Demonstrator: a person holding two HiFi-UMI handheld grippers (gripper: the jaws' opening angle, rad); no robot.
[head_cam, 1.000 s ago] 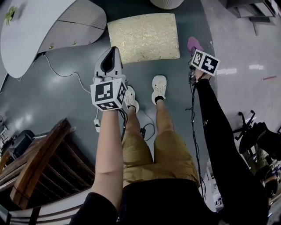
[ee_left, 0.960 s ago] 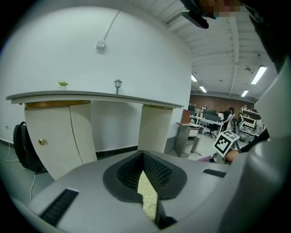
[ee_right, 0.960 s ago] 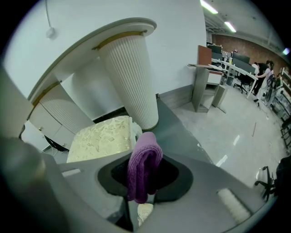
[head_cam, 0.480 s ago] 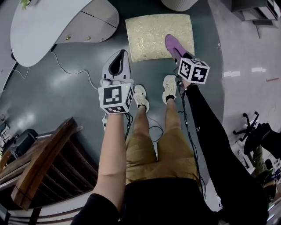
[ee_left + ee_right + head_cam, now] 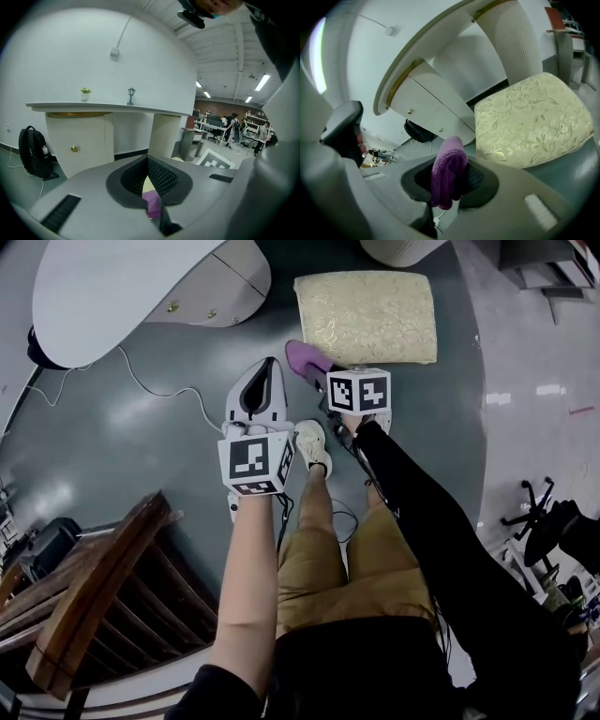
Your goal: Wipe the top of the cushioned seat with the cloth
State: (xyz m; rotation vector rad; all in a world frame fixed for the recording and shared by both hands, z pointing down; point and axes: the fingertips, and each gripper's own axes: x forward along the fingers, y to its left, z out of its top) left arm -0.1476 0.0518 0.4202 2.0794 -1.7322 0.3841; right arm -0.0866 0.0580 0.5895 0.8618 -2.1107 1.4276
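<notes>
The right claw [image 5: 454, 185] is pinching the purple knitted cloth [image 5: 446, 164], holding it in the air above the floor [image 5: 141, 427], near the gold-patterned cushioned seat [image 5: 370, 304] but not touching it. The left claw [image 5: 149, 180] is hovering alongside, pressed together on nothing. Judging by this, wiping is not happening now; the entire top is awaiting the cloth.

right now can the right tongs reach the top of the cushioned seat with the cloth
Probably yes: the right tongs grip the cloth, and the cushioned seat lies just ahead with nothing in between.
</notes>
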